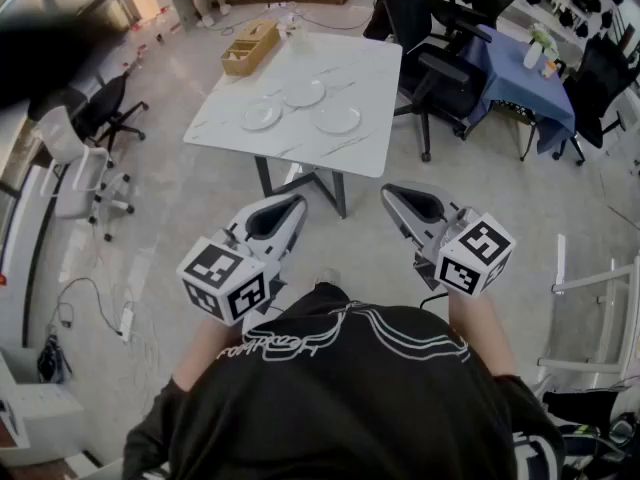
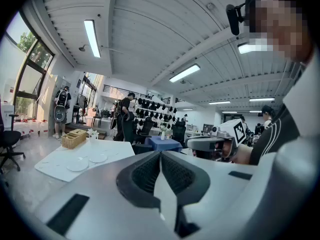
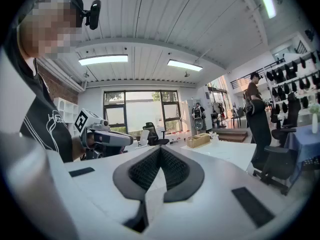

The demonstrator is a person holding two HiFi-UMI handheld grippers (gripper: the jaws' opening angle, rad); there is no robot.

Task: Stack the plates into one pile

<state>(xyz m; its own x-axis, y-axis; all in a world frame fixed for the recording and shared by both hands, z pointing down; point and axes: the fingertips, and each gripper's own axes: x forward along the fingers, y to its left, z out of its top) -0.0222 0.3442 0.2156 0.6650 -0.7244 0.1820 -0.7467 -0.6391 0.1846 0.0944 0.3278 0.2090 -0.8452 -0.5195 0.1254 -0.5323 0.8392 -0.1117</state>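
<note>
surface: white table (image 1: 352, 153) | on it: three plates (image 1: 304, 93), unstacked | far edge: wicker basket (image 1: 250, 46), perhaps a small vase (image 1: 297, 36)

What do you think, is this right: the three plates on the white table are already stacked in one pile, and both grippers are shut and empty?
Not quite. The head view shows the three plates lying side by side on the white table, none on another. The rest holds: the left gripper and the right gripper are shut and empty.
</note>
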